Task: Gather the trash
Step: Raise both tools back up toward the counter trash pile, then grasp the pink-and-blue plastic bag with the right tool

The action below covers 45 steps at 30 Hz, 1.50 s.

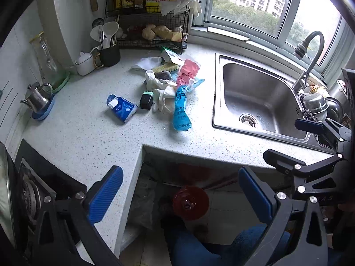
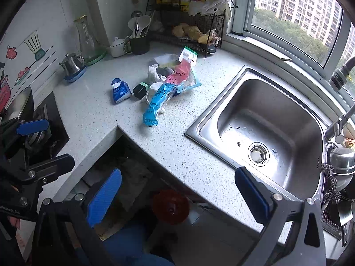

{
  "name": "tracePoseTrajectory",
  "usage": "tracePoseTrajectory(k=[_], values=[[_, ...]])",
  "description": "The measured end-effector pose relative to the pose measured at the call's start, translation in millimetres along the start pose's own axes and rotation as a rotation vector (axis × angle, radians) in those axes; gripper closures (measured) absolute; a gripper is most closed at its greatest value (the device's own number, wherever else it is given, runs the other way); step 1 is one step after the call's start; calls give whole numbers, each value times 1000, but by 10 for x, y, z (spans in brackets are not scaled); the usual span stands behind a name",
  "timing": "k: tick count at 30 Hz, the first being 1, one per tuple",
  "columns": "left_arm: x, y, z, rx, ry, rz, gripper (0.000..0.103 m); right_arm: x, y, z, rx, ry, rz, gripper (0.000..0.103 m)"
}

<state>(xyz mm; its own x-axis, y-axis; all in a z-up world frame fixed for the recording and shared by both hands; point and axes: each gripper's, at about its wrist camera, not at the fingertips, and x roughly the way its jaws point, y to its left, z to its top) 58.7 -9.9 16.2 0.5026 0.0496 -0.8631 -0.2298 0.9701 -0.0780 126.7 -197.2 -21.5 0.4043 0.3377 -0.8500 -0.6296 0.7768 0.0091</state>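
Observation:
A heap of trash lies mid-counter: a long blue plastic wrapper (image 1: 180,108) (image 2: 153,106), a red wrapper (image 1: 188,69) (image 2: 183,71), crumpled white plastic (image 1: 156,83) (image 2: 153,71) and a green-white card (image 1: 172,55) (image 2: 188,54). Left of the heap are a small black box (image 1: 146,100) (image 2: 139,90) and a blue tissue pack (image 1: 122,108) (image 2: 119,91). My left gripper (image 1: 180,196) (image 2: 44,144) hangs open and empty off the counter's inner corner. The right gripper (image 2: 178,197) (image 1: 295,141) is open and empty near the sink's front edge. Both are well short of the heap.
A steel sink (image 1: 255,93) (image 2: 266,122) with a faucet (image 1: 308,66) fills the right. A gas stove (image 1: 33,190) (image 2: 44,122) sits left. A wire rack (image 1: 153,31), utensil cup (image 1: 108,53), kettle (image 1: 37,98) and glass carafe (image 1: 47,62) line the back. A red round object (image 1: 190,201) (image 2: 170,206) stands on the floor below.

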Motion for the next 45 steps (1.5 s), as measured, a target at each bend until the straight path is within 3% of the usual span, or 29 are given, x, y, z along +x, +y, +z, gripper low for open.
tracePoseTrajectory(k=[12, 15, 17, 22, 28, 29, 31, 33, 41, 45], values=[[615, 572, 862, 73, 73, -31, 0, 660, 56, 809, 111, 103, -13, 2], [785, 718, 1072, 89, 90, -39, 0, 845, 46, 976, 147, 141, -33, 12], [905, 817, 1186, 92, 102, -50, 0, 986, 44, 1073, 168, 169, -17, 12], [1207, 991, 1397, 95, 144, -75, 0, 1261, 56, 1261, 240, 200, 44, 12], [1499, 1091, 1552, 121, 178, -93, 0, 1547, 60, 1442, 265, 236, 12, 13], [1538, 1098, 1566, 128, 184, -95, 0, 1585, 61, 1464, 270, 240, 15, 15], [1600, 1113, 1590, 135, 194, -104, 0, 1653, 65, 1503, 281, 248, 15, 31], [1649, 1127, 1606, 138, 201, -113, 0, 1739, 91, 1538, 266, 269, -9, 39], [1734, 1142, 1621, 151, 209, -132, 0, 1921, 116, 1518, 308, 321, 42, 53], [1754, 1153, 1590, 145, 217, -137, 0, 1890, 106, 1504, 296, 319, 53, 66]])
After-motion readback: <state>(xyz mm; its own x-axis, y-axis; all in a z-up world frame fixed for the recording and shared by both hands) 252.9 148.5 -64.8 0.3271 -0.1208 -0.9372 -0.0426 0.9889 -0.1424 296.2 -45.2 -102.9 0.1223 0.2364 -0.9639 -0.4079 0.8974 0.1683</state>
